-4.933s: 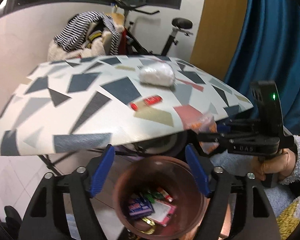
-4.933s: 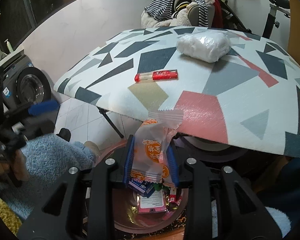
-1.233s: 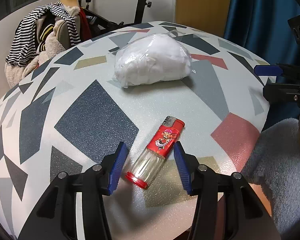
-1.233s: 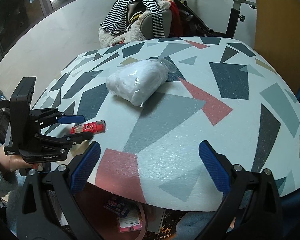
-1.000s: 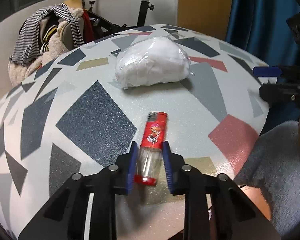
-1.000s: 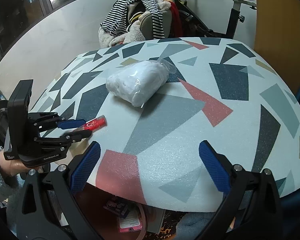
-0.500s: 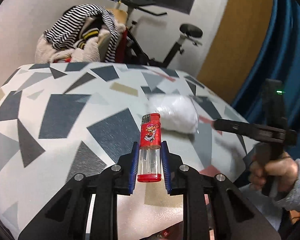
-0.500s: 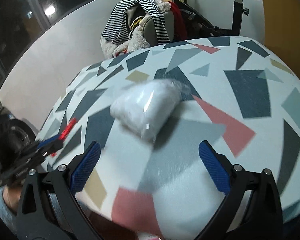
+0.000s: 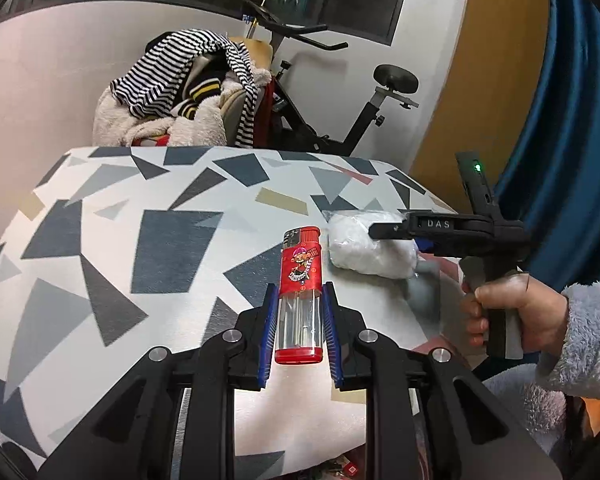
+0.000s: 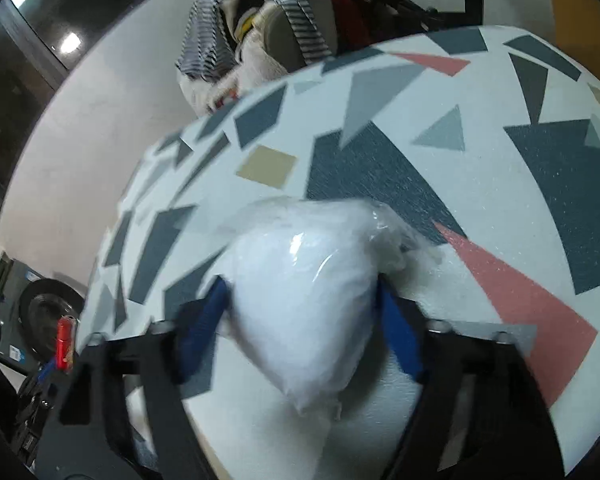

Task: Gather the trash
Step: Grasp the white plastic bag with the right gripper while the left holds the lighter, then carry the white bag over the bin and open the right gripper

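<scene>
My left gripper (image 9: 300, 294) is shut on a red and clear lighter (image 9: 302, 260), held upright above the patterned table (image 9: 140, 240). A white plastic bag (image 10: 300, 288) lies on the table (image 10: 500, 160). My right gripper (image 10: 302, 320) straddles the bag, its jaws closing and both blue pads touching the bag's sides. The left wrist view shows the bag (image 9: 364, 252) at the right with one black finger (image 9: 388, 230) of the right gripper across it, and a hand (image 9: 508, 312) in a fluffy sleeve on the handle. The lighter (image 10: 65, 340) shows small at the far left of the blurred right wrist view.
Behind the table stand a chair piled with striped clothes (image 9: 180, 92) and an exercise bike (image 9: 340, 120). A blue curtain (image 9: 572, 160) hangs at the right. A washing machine (image 10: 40, 312) sits low at the left, past the table's edge.
The left gripper closed on the lighter and lifted it off the table. The right gripper moved forward to the white bag and its wide jaws narrowed around it.
</scene>
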`<state>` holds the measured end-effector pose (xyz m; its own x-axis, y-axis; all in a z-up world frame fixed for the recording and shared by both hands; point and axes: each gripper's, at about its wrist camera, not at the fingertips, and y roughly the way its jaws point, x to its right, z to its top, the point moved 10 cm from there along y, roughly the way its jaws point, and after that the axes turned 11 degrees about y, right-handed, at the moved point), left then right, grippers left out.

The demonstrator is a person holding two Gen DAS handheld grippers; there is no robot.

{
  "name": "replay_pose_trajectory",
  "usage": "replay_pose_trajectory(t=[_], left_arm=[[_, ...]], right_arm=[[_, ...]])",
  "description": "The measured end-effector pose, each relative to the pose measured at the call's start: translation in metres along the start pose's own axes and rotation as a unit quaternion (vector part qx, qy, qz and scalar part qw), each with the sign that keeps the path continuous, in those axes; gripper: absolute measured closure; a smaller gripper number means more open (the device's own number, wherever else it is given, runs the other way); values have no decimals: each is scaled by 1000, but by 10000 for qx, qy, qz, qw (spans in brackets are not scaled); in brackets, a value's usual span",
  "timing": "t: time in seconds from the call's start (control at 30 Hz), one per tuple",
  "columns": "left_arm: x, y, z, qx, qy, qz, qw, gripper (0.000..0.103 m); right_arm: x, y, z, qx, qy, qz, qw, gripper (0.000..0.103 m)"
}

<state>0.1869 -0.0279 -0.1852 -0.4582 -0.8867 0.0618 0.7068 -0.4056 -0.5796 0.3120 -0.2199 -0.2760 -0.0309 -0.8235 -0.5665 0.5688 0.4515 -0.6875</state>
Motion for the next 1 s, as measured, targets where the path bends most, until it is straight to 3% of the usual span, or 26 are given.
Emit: replay_pose_trajectory(t=[0.1,0.4,0.67,1.0], left_arm=[[-2,-10,5,67,-38,9,10000,81],[14,-40,16,213,17,-35,9998,81],[38,-73,11,303,106,-81,9995,81],[60,-103,-17,295,62,-168,9994,81]], right_arm=[[-8,-15,-3,271,-355,-160,9989,51],[-26,-61,-20,654,-1044,-170,9922,53],[-41,-104,-54,788,-1391,-102,9871,53],[-41,-138,-112,722,-1698,-57,9828,53]])
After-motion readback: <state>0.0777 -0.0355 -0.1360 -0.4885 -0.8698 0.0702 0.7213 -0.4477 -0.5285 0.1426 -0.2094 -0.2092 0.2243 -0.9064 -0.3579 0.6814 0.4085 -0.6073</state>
